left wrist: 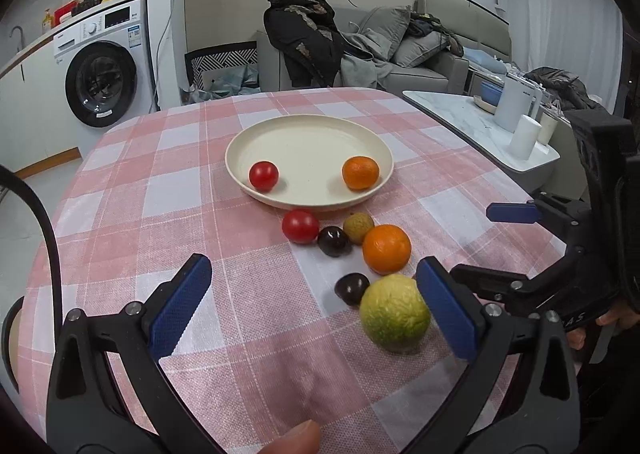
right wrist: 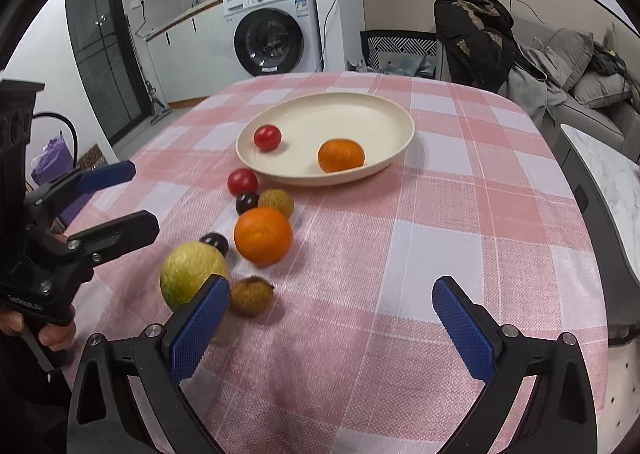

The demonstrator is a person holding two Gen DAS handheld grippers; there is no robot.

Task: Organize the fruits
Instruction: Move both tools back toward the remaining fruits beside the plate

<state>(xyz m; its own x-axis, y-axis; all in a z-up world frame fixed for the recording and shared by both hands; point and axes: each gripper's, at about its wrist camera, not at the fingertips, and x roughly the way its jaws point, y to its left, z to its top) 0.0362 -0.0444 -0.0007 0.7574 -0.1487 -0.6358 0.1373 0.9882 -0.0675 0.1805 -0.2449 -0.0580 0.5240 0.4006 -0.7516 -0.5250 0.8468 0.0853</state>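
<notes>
A cream plate point(left wrist: 308, 134) point(right wrist: 352, 110) on the pink checked tablecloth holds a red tomato point(left wrist: 263, 175) point(right wrist: 267, 137) and a small orange point(left wrist: 360, 172) point(right wrist: 341, 155). In front of it lie a second tomato point(left wrist: 300, 226) point(right wrist: 242, 181), two dark plums point(left wrist: 333, 241) point(left wrist: 351, 288), a brownish lychee point(left wrist: 359, 227) point(right wrist: 276, 203), a big orange point(left wrist: 386, 249) point(right wrist: 263, 236) and a green-yellow guava point(left wrist: 394, 312) point(right wrist: 193, 275). Another lychee point(right wrist: 252, 295) shows only in the right wrist view. My left gripper point(left wrist: 316, 306) is open, its right finger beside the guava. My right gripper point(right wrist: 332, 328) is open and empty.
The table's far and side edges drop to the floor. A white side table point(left wrist: 480, 126) with a kettle and cups stands to the right. A washing machine point(left wrist: 104, 66), a chair with a dark coat and a grey sofa lie beyond.
</notes>
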